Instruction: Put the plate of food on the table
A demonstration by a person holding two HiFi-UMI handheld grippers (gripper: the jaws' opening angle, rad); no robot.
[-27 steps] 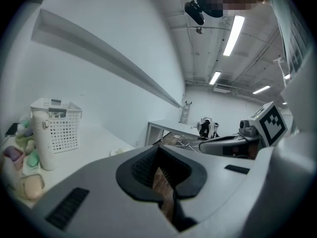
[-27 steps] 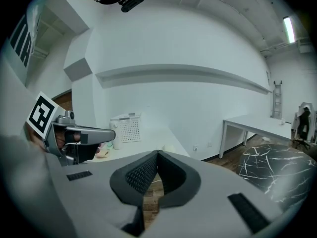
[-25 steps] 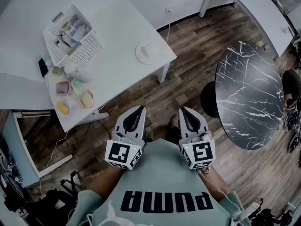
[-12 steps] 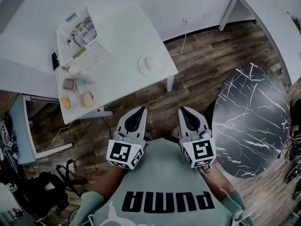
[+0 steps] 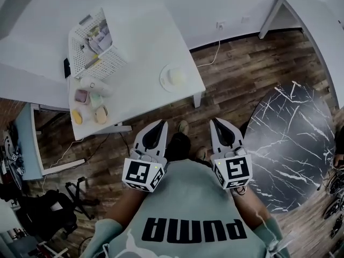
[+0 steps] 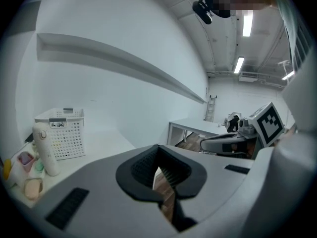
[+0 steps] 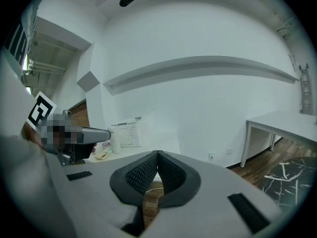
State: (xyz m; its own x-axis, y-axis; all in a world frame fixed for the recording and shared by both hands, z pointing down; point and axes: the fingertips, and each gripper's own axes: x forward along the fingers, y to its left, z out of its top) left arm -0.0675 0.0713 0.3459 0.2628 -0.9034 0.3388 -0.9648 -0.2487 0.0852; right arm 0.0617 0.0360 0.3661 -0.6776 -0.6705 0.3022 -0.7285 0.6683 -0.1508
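- The left gripper (image 5: 159,124) and right gripper (image 5: 216,122) are both closed tip to tip, with nothing between their jaws. They are held near the person's chest, well apart from the plate.
- The round white plate with a pale lump of food (image 5: 173,78) sits at the near right corner of the white rectangular table (image 5: 145,36), close to its edge. Arriving with closed jaws could shove it off onto the brown wooden floor (image 5: 236,79).
- The rim looks thin and low. A pinch from only 1 side may tip the plate and let the food slide.
- The black marble-patterned round table (image 5: 301,144) on the right is probably the destination. Carrying the plate across the open floor risks a tilt or a drop.
- The white perforated plastic basket (image 5: 97,42) stands at the far left, well apart from the plate, so a collision there seems unlikely.
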